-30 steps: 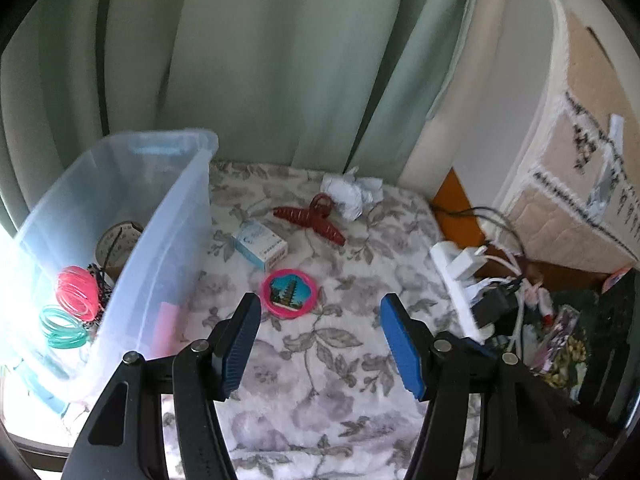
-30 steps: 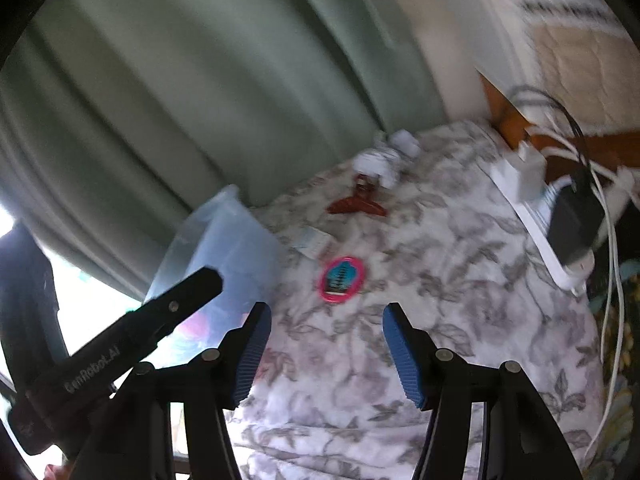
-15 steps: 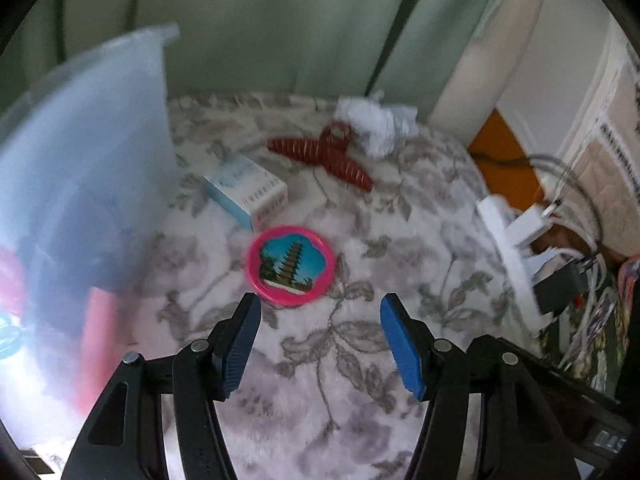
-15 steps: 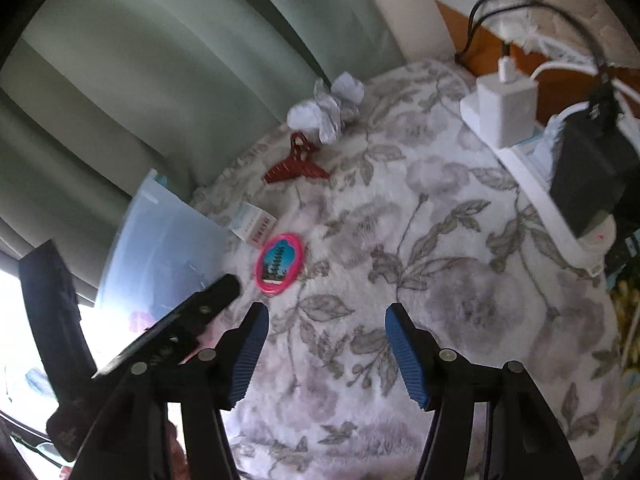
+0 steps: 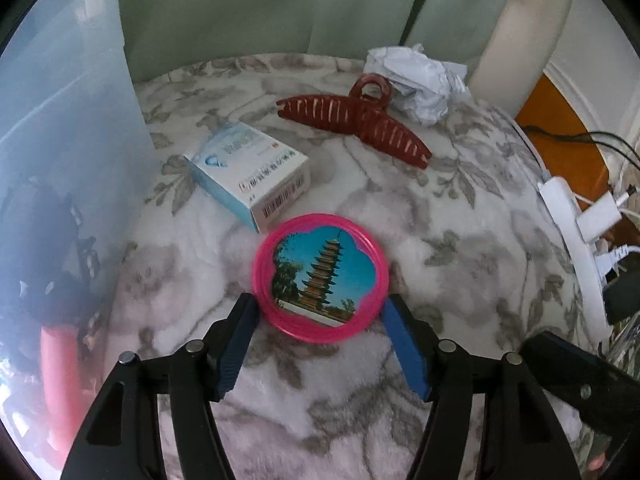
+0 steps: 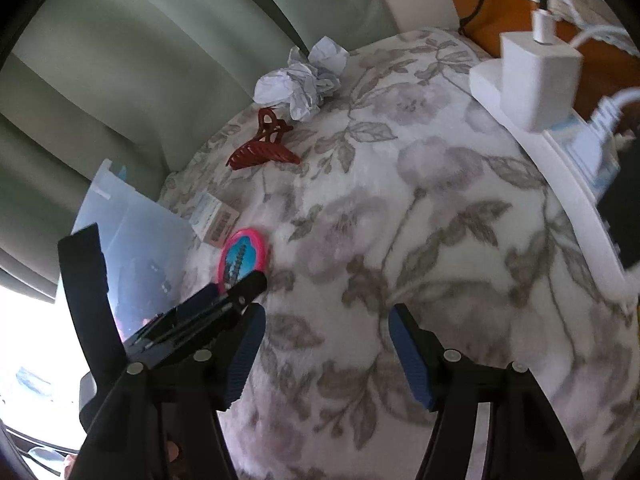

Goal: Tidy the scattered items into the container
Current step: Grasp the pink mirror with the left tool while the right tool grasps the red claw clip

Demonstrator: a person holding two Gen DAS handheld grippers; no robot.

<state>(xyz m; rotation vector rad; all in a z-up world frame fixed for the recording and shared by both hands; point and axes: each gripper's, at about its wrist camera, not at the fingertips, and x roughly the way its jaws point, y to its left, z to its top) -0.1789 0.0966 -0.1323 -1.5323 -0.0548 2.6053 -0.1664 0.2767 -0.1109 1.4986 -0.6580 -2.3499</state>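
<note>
A round pink mirror with a pagoda picture (image 5: pixel 320 278) lies on the floral blanket; it also shows in the right wrist view (image 6: pixel 243 258). My left gripper (image 5: pixel 320 312) is open, its blue pads on either side of the mirror's near edge. A white and blue box (image 5: pixel 250 178) lies just behind it, then a dark red hair claw (image 5: pixel 356 124) and crumpled white paper (image 5: pixel 418 78). The clear plastic container (image 5: pixel 68 140) stands at the left with items inside. My right gripper (image 6: pixel 324 332) is open and empty over bare blanket.
A white power strip (image 6: pixel 560 156) with chargers and cables runs along the blanket's right edge. Green curtains hang behind. The left gripper (image 6: pixel 216 304) shows in the right wrist view, close to my right gripper's left finger.
My left gripper has moved forward and down from near the container until its open pads flank the pink mirror. My right gripper has moved forward and lower over the blanket.
</note>
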